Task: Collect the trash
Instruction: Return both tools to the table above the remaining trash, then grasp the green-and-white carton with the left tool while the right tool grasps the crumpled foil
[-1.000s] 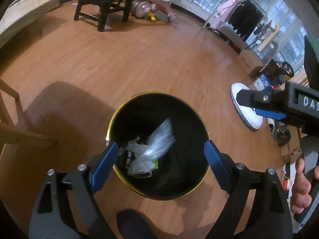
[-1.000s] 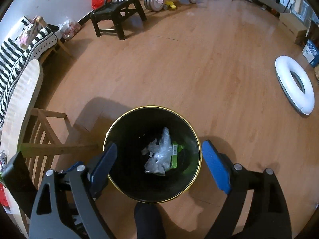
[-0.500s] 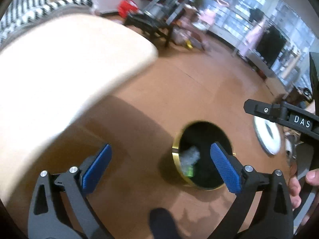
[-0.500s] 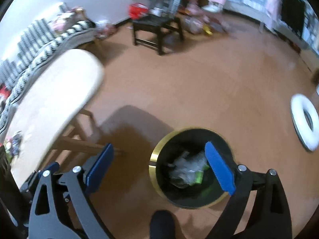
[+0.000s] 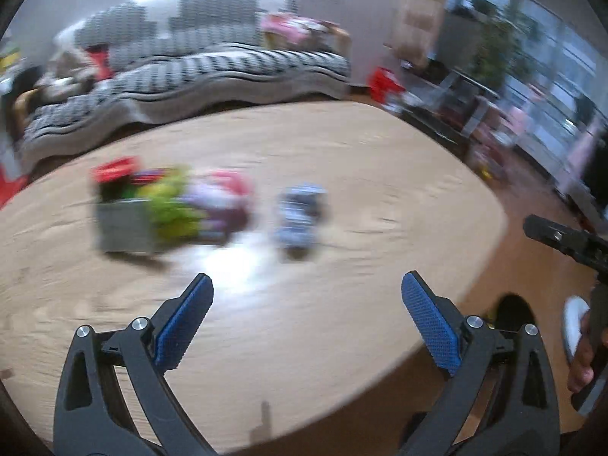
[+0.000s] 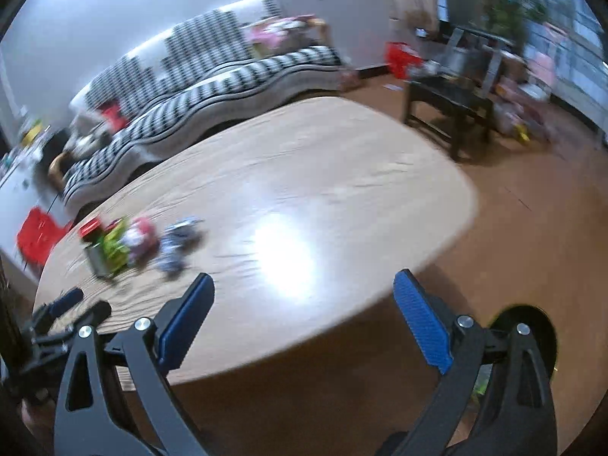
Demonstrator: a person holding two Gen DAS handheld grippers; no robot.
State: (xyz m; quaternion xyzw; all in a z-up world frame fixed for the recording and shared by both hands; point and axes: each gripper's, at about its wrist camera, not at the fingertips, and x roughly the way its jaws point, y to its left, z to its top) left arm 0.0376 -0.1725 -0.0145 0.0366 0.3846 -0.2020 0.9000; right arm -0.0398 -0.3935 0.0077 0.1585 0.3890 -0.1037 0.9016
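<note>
A blurred heap of trash [image 5: 171,209] lies on the pale wooden table [image 5: 342,174]: a grey box, green and pink wrappers, something red. Beside it lies a crumpled blue-and-white wrapper [image 5: 300,220]. My left gripper [image 5: 307,283] hangs open over the table's near part, nothing between its blue pads, short of the trash. My right gripper [image 6: 304,282] is open and empty over the table's near edge; the heap [image 6: 117,245] and the wrapper [image 6: 178,243] lie far to its left. The black bin [image 6: 532,323] stands on the floor behind its right finger, and shows as the bin [image 5: 513,311].
A black-and-white striped sofa [image 6: 197,87] runs behind the table. A black stool [image 6: 448,102] and toys stand on the wooden floor [image 6: 532,197] at the right. The other gripper [image 5: 562,239] and a hand [image 5: 581,368] show at the left wrist view's right edge.
Both views have swung up and away from the bin on the floor to the table top. The bin has slid to the lower right. Both pairs of jaws stand slightly wider.
</note>
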